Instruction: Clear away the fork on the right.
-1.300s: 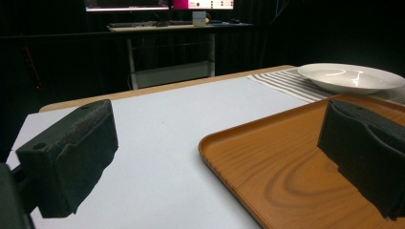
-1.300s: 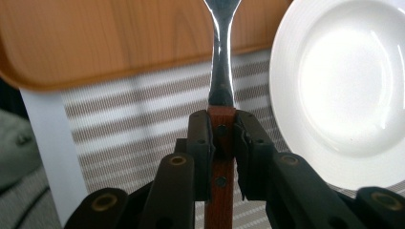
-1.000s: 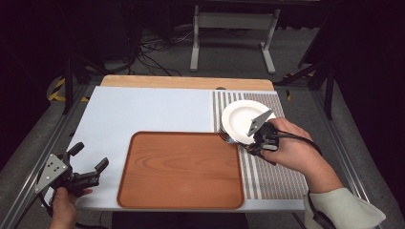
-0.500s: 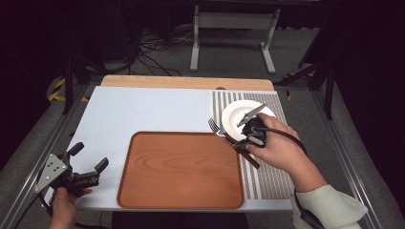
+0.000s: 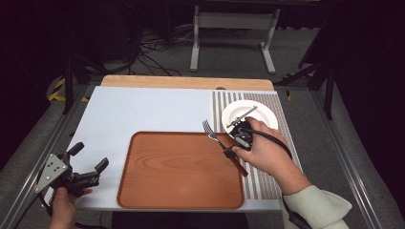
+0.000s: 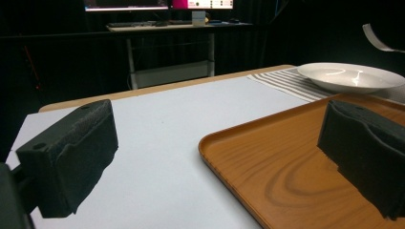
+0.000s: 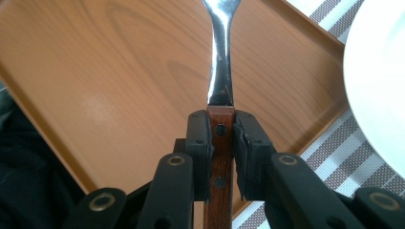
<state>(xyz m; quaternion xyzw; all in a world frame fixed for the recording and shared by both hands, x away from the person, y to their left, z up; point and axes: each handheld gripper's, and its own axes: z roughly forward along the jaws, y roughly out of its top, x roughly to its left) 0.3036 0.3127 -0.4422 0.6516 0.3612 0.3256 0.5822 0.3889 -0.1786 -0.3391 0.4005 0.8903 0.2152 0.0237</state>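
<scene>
**Two grippers out, one clamped on a fork**

Two surfaces underneath: pale blue-grey rectangular table mat (image 5: 143, 112) across most of the top, grey-and-white striped cloth placemat (image 5: 282, 157) down the right side. Dark room beyond, cables on the floor, grey metal stand (image 5: 231, 28) behind the far edge. Brown wood-grain rectangular tray (image 5: 181, 171) sitting near the front edge, bare inside. Round white plate (image 5: 260, 114) just off its far right corner. Right gripper (image 5: 231, 149) squeezed tight on the wooden-handled steel fork (image 7: 220, 95), tines out over the tray's far edge. Left gripper (image 5: 88, 162) low at the front left corner, jaws spread wide, nothing between them, open mat ahead.
</scene>
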